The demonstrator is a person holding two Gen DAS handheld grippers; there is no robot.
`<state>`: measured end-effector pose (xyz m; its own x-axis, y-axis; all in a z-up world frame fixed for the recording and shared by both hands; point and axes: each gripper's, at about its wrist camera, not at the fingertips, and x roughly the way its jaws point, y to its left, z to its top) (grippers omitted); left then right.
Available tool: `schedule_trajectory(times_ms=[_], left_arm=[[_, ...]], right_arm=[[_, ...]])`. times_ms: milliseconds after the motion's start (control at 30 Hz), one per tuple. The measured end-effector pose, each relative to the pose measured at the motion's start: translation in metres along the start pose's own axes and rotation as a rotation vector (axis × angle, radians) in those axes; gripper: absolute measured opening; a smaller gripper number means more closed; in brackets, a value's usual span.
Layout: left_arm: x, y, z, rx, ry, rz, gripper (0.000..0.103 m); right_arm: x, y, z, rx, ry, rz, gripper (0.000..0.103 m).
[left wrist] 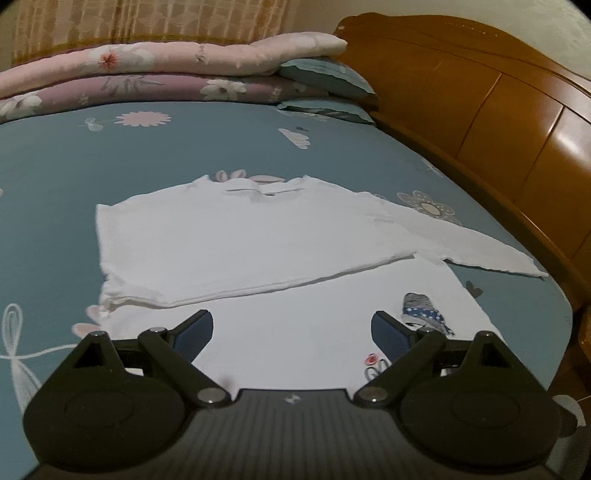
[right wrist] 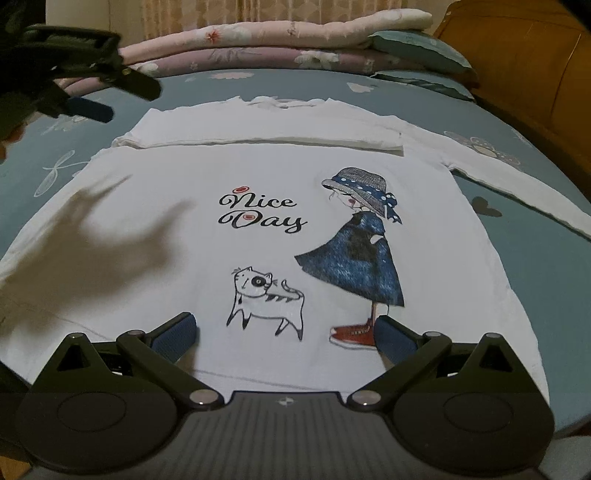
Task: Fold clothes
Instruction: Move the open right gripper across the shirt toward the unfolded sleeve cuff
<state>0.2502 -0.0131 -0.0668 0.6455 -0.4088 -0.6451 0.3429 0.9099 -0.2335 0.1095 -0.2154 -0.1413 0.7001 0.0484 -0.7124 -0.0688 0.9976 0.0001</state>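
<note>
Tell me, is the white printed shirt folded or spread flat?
Partly folded: white printed long-sleeved shirt has one sleeve folded across its top; the other sleeve lies spread.

One white shirt (right wrist: pixel 258 177), two folded quilts (right wrist: pixel 258 33), two pillows (right wrist: pixel 413 48), two grippers (right wrist: pixel 286 332).

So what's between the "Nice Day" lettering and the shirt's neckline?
In the right wrist view, a sleeve folded across the white shirt lies between the lettering and the neckline.
</note>
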Motion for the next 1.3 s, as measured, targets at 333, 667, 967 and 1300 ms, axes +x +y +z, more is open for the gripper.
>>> schedule_trajectory(times_ms=[333,667,967,1300], left_arm=[[0.032,-0.019,0.0,0.024,0.049,0.02,0.093],[0.056,-0.024,-0.002,0.012,0.064,0.066,0.093],[0.069,-0.034,-0.003,0.063,0.064,0.094,0.093],[0.077,-0.031,-0.006,0.066,0.087,0.102,0.093]], right_arm=[[-0.009,-0.01,0.006,0.0,-0.073,0.052,0.103],[-0.001,-0.048,0.003,0.089,-0.062,0.074,0.103],[0.015,-0.106,0.036,0.253,-0.06,0.056,0.103],[-0.004,-0.165,0.035,0.484,-0.172,0.169,0.103]])
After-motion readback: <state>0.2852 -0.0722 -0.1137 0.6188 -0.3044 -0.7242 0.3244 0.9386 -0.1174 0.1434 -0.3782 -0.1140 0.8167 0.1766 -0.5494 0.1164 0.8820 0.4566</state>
